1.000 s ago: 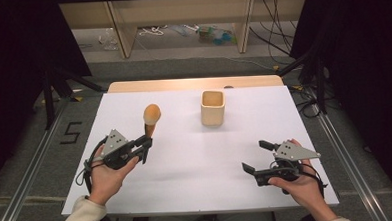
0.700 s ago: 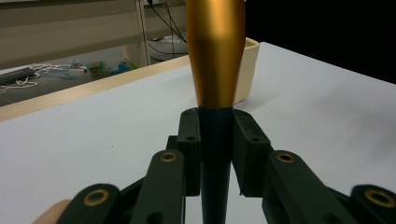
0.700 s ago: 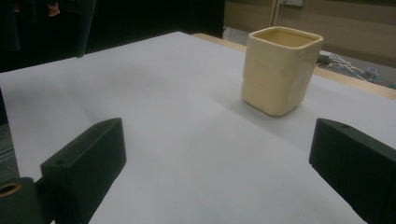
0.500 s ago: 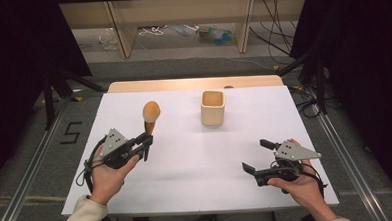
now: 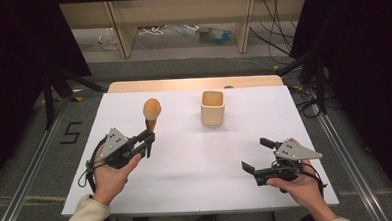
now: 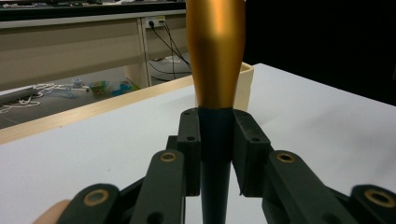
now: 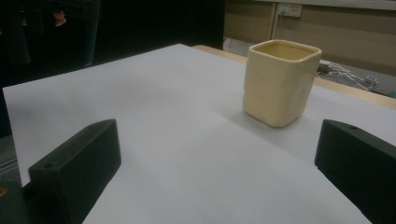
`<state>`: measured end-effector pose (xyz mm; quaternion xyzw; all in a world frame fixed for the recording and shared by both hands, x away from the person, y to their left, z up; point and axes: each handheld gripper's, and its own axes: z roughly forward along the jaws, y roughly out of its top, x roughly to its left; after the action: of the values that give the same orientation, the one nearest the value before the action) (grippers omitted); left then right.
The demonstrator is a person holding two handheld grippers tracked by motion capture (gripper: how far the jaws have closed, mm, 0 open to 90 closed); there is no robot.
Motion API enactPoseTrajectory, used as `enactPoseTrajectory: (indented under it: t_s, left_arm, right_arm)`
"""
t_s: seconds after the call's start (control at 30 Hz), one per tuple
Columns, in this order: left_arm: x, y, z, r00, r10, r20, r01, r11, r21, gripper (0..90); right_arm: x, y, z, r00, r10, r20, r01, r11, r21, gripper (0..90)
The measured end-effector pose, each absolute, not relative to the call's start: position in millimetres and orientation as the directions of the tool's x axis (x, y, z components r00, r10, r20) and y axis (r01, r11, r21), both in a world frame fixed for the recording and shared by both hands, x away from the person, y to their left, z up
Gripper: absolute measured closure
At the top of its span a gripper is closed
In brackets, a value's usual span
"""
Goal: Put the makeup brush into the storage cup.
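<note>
My left gripper (image 5: pixel 149 138) is shut on the dark handle of a brush (image 5: pixel 151 110) and holds it upright over the left half of the white table. In the left gripper view the brush's golden-orange neck (image 6: pixel 217 56) rises straight out of my left gripper (image 6: pixel 215 126). A cream square cup (image 5: pixel 213 107) stands upright at the middle back, apart from both grippers. My right gripper (image 5: pixel 253 153) rests near the front right, open. Its jaws have just been opening and nothing is between them. In the right gripper view the cup (image 7: pixel 280 81) stands ahead of my right gripper (image 7: pixel 219 154).
A white sheet (image 5: pixel 196 165) covers the table, with a wooden strip (image 5: pixel 193 83) along its far edge. Beyond it, cables and small clutter (image 5: pixel 215 33) lie on the floor under a wooden bench. Dark curtains hang on both sides.
The right gripper's jaws stand slightly wider apart than before. Both hands, the brush and the cup have kept their places.
</note>
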<state>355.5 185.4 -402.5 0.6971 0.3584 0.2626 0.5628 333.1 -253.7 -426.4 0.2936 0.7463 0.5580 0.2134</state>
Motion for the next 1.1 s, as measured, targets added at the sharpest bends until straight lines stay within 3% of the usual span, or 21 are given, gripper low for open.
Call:
enactPoseTrajectory:
  t_s: [0.47, 0.5, 0.67, 0.9, 1.1]
  left_arm:
    - [355, 180, -401, 0.617, 0.786, -0.034, 0.175, -0.095, 0.98, 74.6]
    - [355, 180, -401, 0.619, 0.785, -0.035, 0.174, -0.093, 0.98, 74.6]
    - [355, 179, -401, 0.623, 0.782, -0.036, 0.172, -0.092, 0.981, 74.5]
    - [356, 176, -401, 0.631, 0.775, -0.028, 0.149, -0.086, 0.985, 74.5]
    - [357, 174, -400, 0.636, 0.771, -0.031, 0.146, -0.08, 0.986, 74.6]
  right_arm:
    - [333, -252, -425, -0.743, 0.668, 0.049, 0.213, 0.167, 0.963, 2.0]
    - [334, -253, -425, -0.746, 0.665, 0.026, 0.178, 0.162, 0.971, 2.0]
    - [332, -253, -421, -0.738, 0.672, 0.056, 0.217, 0.157, 0.963, 2.6]
    - [338, -248, -418, -0.752, 0.658, 0.034, 0.156, 0.128, 0.979, 2.8]
    - [339, -245, -417, -0.751, 0.657, 0.064, 0.184, 0.115, 0.976, 3.0]
